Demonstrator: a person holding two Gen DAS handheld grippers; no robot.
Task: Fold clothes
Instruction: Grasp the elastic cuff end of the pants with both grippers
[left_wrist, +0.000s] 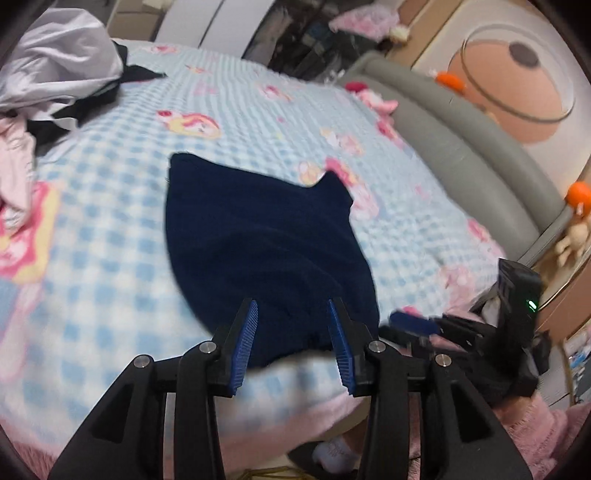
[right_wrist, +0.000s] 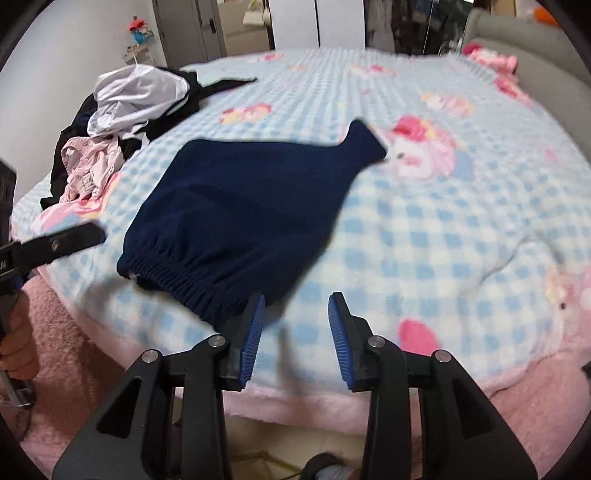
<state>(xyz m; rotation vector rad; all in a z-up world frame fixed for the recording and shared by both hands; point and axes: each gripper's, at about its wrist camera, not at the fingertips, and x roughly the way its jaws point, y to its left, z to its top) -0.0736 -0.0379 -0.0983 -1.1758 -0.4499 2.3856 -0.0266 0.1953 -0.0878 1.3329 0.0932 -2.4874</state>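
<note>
Navy shorts lie flat mid-frame, elastic waistband nearest; left gripper and right gripper hover released — pinch only waistband corners, evenly, whichever fold follows.

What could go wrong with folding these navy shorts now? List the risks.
1. The navy shorts lie with their waistband at the bed's near edge; a loose pull might drag them off the blanket.
2. Both the left gripper and the right gripper are open and holding nothing, so a shallow pinch may catch only the top layer.
3. The clothes pile lies close by; a wide fold might snag it.
</note>
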